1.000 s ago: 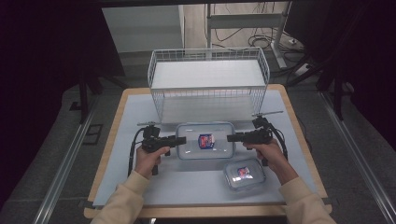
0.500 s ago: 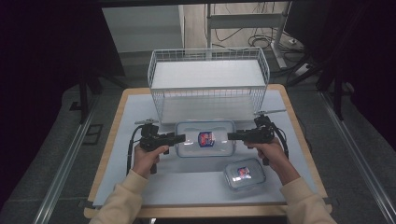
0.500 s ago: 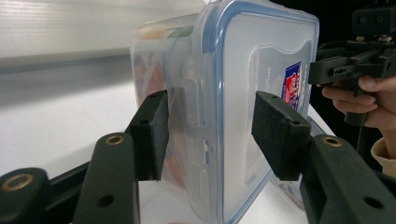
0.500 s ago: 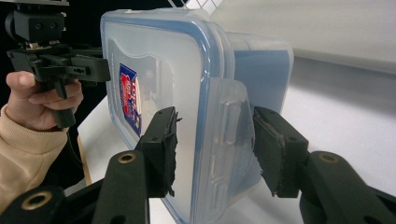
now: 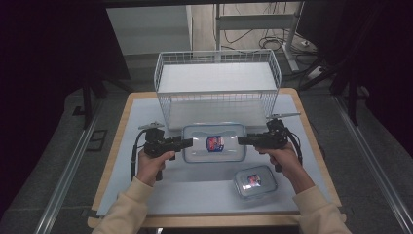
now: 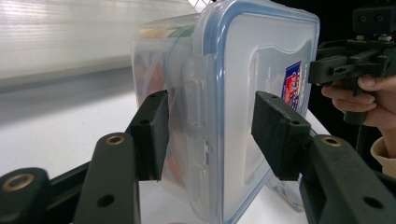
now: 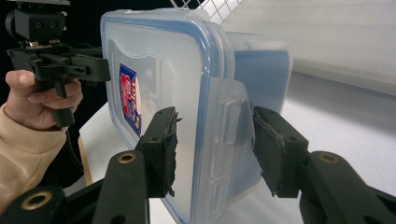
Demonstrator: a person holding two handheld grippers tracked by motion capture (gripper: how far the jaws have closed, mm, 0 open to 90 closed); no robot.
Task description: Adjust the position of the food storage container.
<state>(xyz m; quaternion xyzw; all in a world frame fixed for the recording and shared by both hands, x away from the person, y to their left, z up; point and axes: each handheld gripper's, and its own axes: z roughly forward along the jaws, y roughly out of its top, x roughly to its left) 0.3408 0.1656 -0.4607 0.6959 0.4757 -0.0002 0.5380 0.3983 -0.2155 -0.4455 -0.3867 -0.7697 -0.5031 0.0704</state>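
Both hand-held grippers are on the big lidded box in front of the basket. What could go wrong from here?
1. The left hand-held gripper and right hand-held gripper each pinch only a side latch flap of the large clear plastic box with the blue-rimmed lid; a flap may pop open or slip.
2. Uneven lifting could tilt the box and shift its contents.
3. The white wire basket stands close behind, so the box may catch its front rim.
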